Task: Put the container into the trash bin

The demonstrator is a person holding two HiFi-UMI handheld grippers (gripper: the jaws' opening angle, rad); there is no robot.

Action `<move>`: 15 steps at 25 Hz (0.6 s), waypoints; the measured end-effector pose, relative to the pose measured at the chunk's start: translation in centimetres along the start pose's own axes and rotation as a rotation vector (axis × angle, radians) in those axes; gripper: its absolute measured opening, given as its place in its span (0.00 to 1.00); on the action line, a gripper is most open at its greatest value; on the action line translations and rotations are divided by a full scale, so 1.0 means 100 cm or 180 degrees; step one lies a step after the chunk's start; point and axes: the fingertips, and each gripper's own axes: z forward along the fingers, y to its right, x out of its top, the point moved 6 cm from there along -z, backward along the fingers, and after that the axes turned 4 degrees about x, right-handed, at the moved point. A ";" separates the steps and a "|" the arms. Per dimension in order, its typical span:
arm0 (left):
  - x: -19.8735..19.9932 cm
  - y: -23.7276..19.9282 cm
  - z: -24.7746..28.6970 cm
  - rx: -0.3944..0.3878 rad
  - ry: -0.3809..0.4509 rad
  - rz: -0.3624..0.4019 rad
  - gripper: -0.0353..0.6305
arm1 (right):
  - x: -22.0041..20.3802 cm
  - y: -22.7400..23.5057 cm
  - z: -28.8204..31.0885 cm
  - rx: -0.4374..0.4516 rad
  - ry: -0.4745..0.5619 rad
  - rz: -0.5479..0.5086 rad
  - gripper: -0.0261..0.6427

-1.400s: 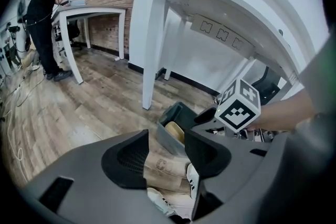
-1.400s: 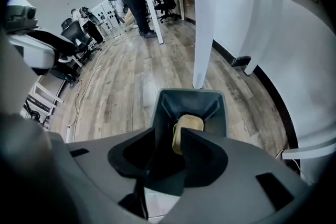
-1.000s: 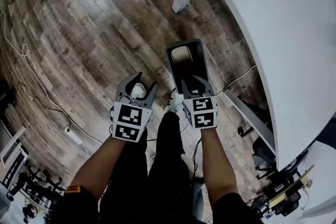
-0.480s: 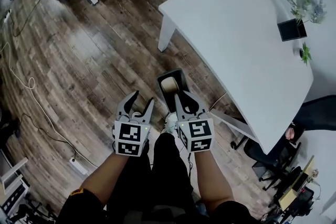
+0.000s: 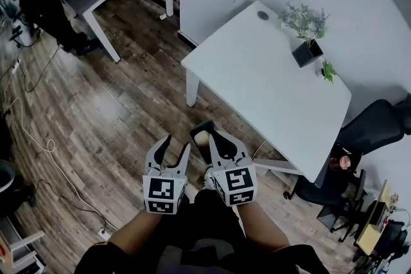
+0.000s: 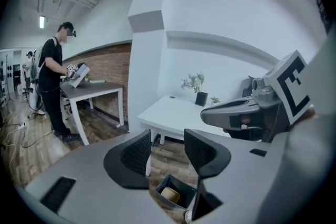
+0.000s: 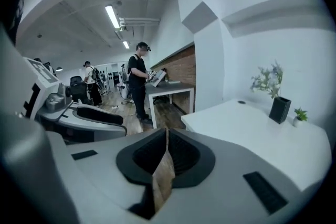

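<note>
On the wood floor (image 5: pixel 115 106), beside a white table (image 5: pixel 270 74), stands a dark bin (image 5: pixel 195 128) with the tan container (image 5: pixel 201 137) already inside. Above it the left gripper (image 5: pixel 177 142) has jaws spread and empty, and the right gripper (image 5: pixel 216 136) is closing its jaws on nothing; a clean finish likely means keeping both clear of the rim

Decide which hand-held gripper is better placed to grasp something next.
Probably left: the left hand-held gripper has jaws apart and empty, above the bin; the right hand-held gripper has jaws closing, almost together, on nothing.
</note>
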 end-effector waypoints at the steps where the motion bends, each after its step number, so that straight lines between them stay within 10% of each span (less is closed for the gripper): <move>1: 0.010 0.002 -0.005 -0.0005 0.0070 0.0012 0.35 | 0.010 -0.001 -0.008 -0.0014 0.0067 -0.0034 0.08; 9: 0.069 0.017 -0.045 0.0082 0.0583 0.0144 0.10 | 0.050 -0.006 -0.065 -0.0109 0.0467 -0.0014 0.06; 15: 0.070 0.033 -0.050 0.0071 0.0570 0.0202 0.09 | 0.054 -0.007 -0.087 -0.0131 0.0571 0.0059 0.06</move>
